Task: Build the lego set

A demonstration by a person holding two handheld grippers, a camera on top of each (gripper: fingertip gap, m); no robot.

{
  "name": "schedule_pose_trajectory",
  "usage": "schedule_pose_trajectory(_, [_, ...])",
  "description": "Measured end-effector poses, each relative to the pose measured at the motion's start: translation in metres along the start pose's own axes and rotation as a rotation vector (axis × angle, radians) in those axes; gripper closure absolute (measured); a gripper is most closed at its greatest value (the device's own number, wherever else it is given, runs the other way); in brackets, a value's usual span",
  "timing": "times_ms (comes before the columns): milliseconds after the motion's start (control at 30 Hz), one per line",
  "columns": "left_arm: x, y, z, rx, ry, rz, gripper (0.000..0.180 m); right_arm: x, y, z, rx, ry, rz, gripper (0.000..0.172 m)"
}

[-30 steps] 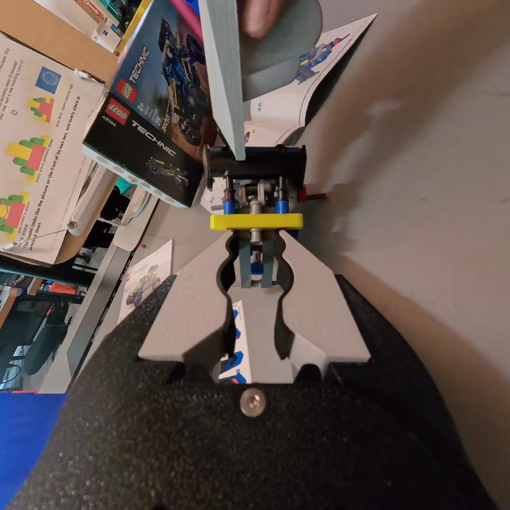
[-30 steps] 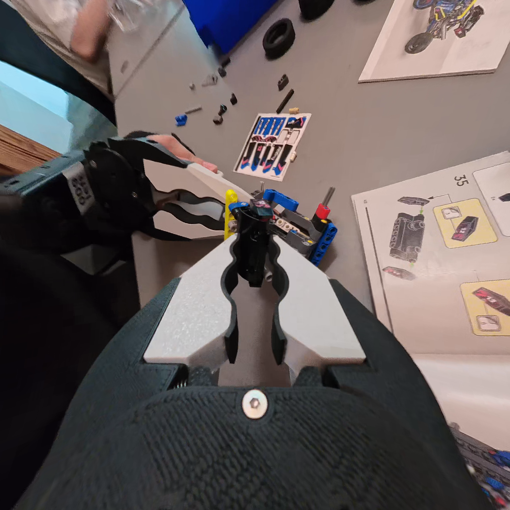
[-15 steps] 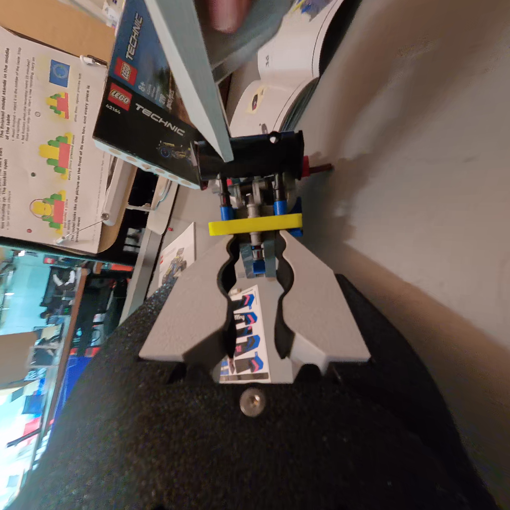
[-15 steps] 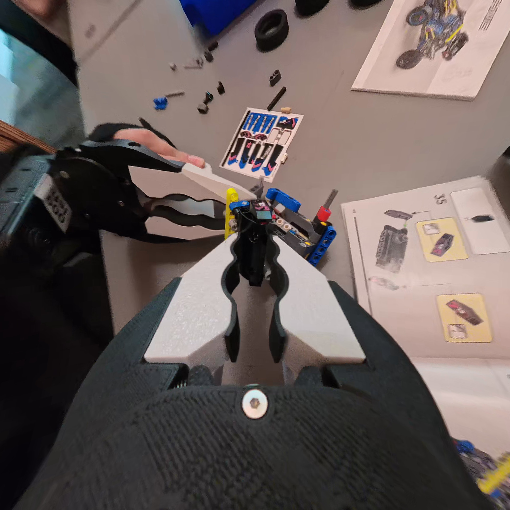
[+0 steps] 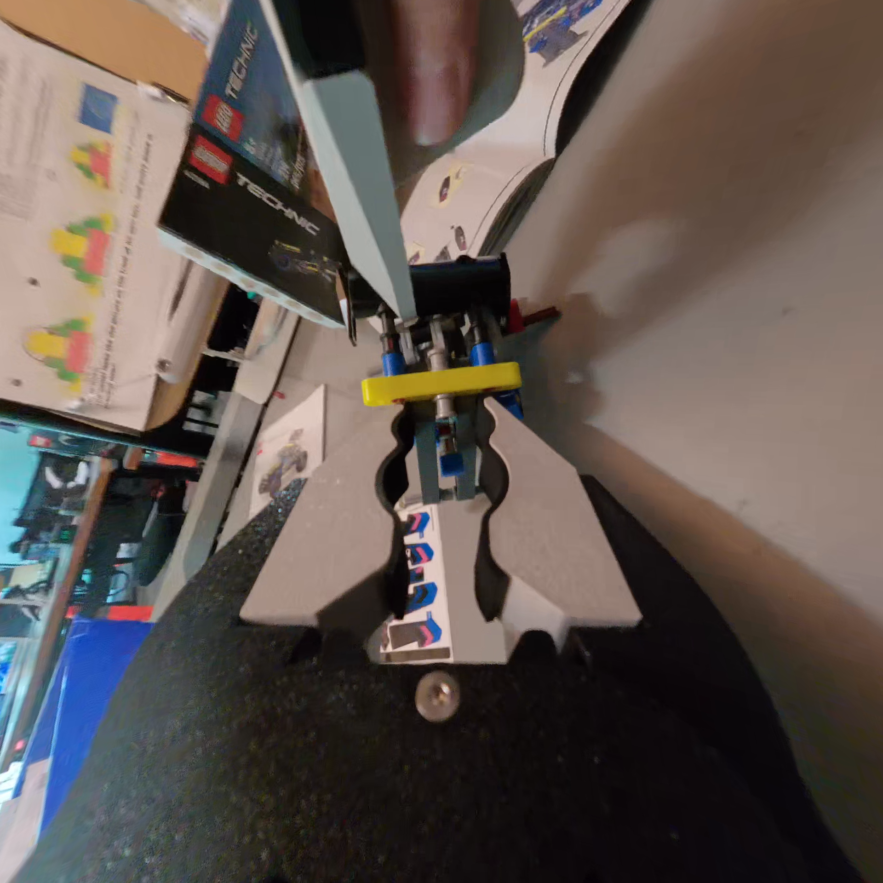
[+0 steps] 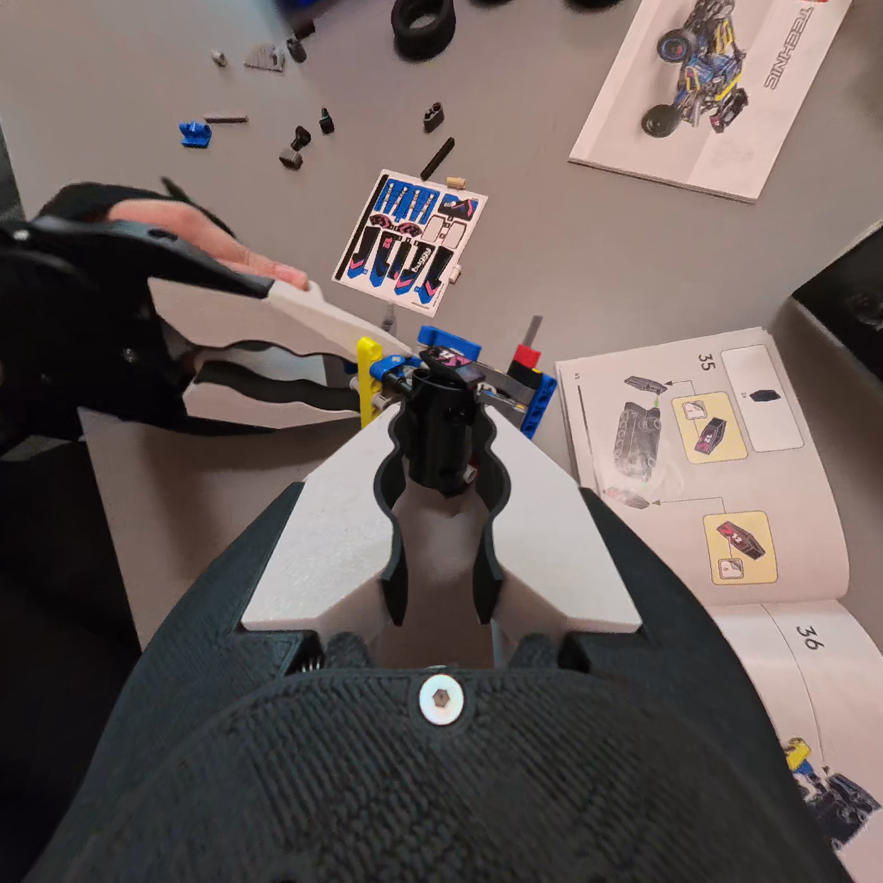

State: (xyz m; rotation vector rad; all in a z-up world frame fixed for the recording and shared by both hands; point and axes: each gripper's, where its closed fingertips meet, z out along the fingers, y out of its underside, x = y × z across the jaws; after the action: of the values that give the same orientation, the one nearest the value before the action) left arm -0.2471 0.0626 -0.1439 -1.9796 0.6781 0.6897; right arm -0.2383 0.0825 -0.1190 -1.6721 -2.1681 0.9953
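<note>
Model: a small brick-built assembly [image 6: 458,382] of grey beams, blue connectors and pins, a yellow beam [image 5: 439,382] across one end, a black cylinder block [image 6: 442,439] at the near side, and a red bush on a dark axle [image 6: 525,353] sticking up.
Place: it sits low over the grey table [image 6: 597,248], between the sticker sheet [image 6: 411,239] and the open instruction booklet [image 6: 693,458].
Left gripper [image 5: 442,430]: clamped on the model's grey end frame (both pads press its sides, just behind the yellow beam).
Right gripper [image 6: 442,430]: its fingers flank the black cylinder block; whether the pads press it I cannot tell.
Topping: a dark sloped tile with pink markings [image 6: 449,360] lies tilted on the cylinder block.
Around: loose black pins [image 6: 298,143], a tyre [image 6: 423,24], a printed box [image 5: 248,191].
</note>
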Motion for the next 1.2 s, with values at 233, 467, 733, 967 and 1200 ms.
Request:
schedule_pose_trajectory(233, [-0.002, 0.006, 0.001, -0.019, 0.007, -0.011, 0.157, 0.0, -0.001, 0.001, 0.023, -0.011, -0.011, 0.147])
schedule_pose_trajectory(467, [-0.008, 0.009, 0.001, -0.003, 0.059, -0.189, 0.157, 0.02, 0.015, -0.013, 0.141, 0.095, 0.03, 0.133])
schedule_pose_trajectory(733, [-0.005, 0.0, 0.001, 0.052, 0.051, -0.208, 0.157, -0.001, 0.01, 0.003, 0.254, 0.03, 0.039, 0.139])
schedule_pose_trajectory(967, [-0.007, -0.012, -0.004, 0.147, 0.063, -0.219, 0.157, -0.003, 0.007, -0.008, 0.235, -0.015, 0.08, 0.145])
schedule_pose_trajectory(1200, [0.006, -0.008, 0.0, 0.13, 0.258, -0.461, 0.157, -0.003, 0.021, -0.011, 0.24, -0.077, 0.008, 0.142])
